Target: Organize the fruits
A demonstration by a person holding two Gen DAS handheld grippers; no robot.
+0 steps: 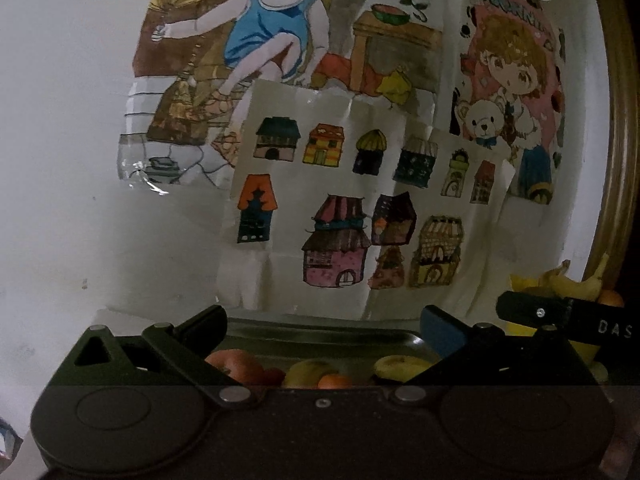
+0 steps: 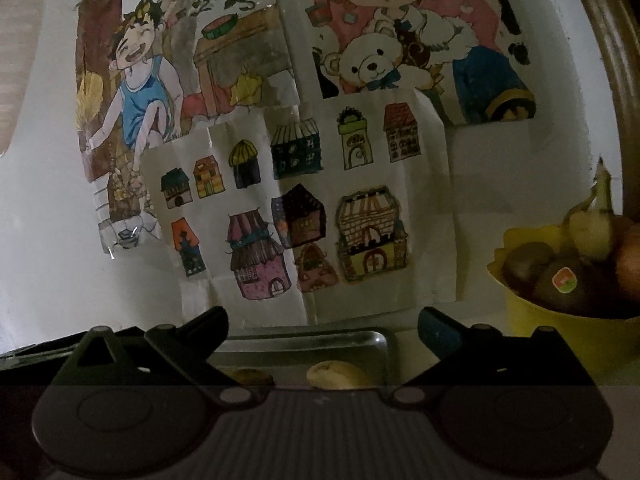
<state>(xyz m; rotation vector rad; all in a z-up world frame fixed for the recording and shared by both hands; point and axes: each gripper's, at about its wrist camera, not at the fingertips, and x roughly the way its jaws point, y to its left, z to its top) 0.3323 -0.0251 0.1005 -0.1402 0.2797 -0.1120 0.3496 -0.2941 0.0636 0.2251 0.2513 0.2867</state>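
Observation:
A metal tray (image 1: 320, 336) lies just below my left gripper (image 1: 324, 316), which is open and holds nothing. In the tray I see a red apple (image 1: 236, 364), a yellow fruit (image 1: 308, 372), a small orange (image 1: 334, 381) and a banana (image 1: 404, 365). In the right wrist view my right gripper (image 2: 322, 320) is open and empty above the same tray (image 2: 304, 344), where a pale yellow fruit (image 2: 338, 374) shows. A yellow bowl (image 2: 560, 332) at the right holds kiwis (image 2: 562, 284), bananas (image 2: 592, 228) and an orange fruit (image 2: 630, 260).
A white wall close behind the tray carries children's drawings (image 1: 352, 200). A golden frame edge (image 1: 616, 120) runs down the far right. The other gripper's black finger (image 1: 560, 314) crosses in front of the yellow bowl (image 1: 584, 350) in the left wrist view.

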